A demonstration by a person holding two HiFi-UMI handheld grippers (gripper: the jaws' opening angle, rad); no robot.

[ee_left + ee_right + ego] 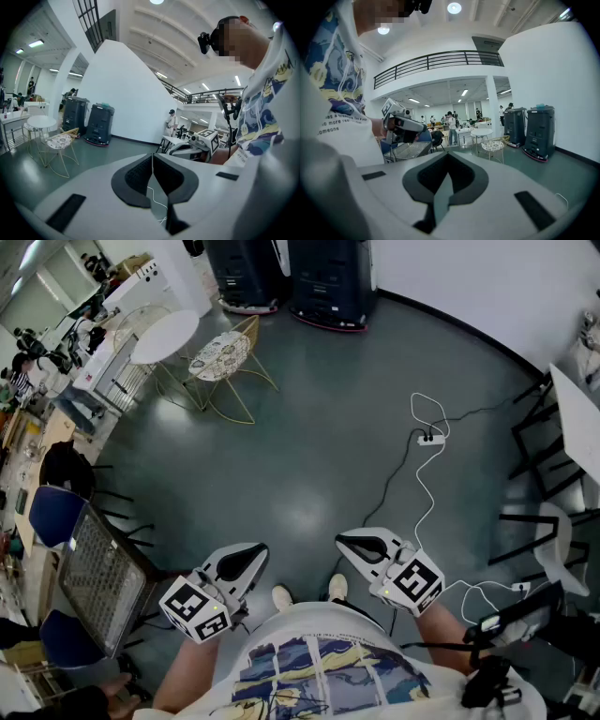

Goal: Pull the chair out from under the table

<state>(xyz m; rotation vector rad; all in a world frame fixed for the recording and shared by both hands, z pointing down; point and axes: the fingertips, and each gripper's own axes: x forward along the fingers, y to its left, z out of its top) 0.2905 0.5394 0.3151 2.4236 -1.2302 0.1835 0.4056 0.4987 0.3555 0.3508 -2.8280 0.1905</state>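
Left claw (255,552) and right claw (343,540), two in all, each with jaws pressed together on nothing, side by side above the floor (309,456). One wire chair (223,356) well apart at eleven o'clock, just beside one round white desk (165,336). Two dark machines (330,282) at twelve o'clock.

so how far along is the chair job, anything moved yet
Done: nothing that shows. The wire chair stands close beside the round white table, far across the open floor. In hand: nothing. The left gripper and right gripper are both shut and empty, held out in front of the person. Left: walk over, grip the chair and pull it clear of the table.
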